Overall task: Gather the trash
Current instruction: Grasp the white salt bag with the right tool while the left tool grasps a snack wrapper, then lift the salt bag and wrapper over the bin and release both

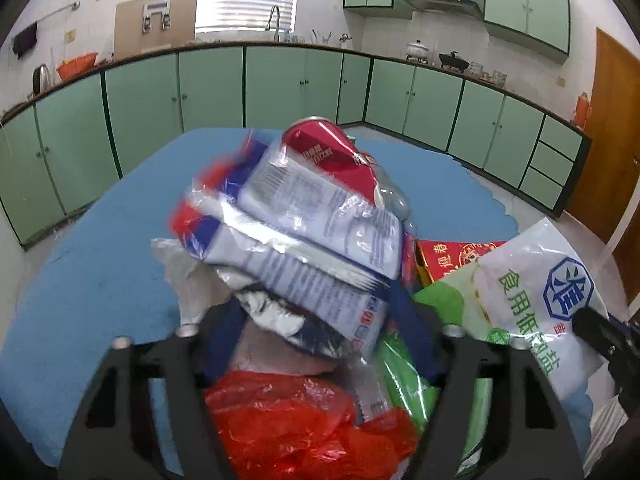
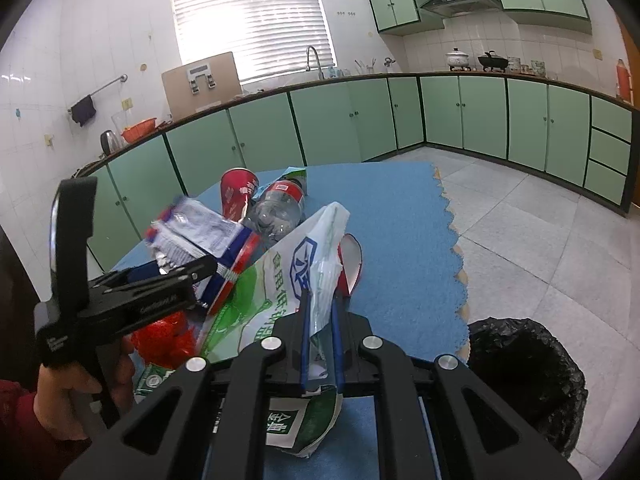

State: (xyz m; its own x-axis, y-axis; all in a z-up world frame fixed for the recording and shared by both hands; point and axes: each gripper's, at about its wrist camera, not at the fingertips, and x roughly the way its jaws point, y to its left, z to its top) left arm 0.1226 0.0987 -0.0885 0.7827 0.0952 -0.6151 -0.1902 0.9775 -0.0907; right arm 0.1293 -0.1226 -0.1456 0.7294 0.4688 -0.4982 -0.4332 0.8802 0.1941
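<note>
Trash: white-and-green plastic salt bag [image 2: 304, 280] pinched thin in right gripper [image 2: 320, 312] near black-lined bin [image 2: 528, 380] may slip; left gripper [image 1: 316, 312] clamping blue-white crinkly wrapper [image 1: 320, 232] may snag red plastic bag [image 1: 296, 420].

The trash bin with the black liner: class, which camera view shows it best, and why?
The right wrist view. The trash bin sits on the floor at lower right, beside the blue mat, its black liner and open mouth plainly visible. The left wrist view shows none of it; wrappers fill that frame.
</note>
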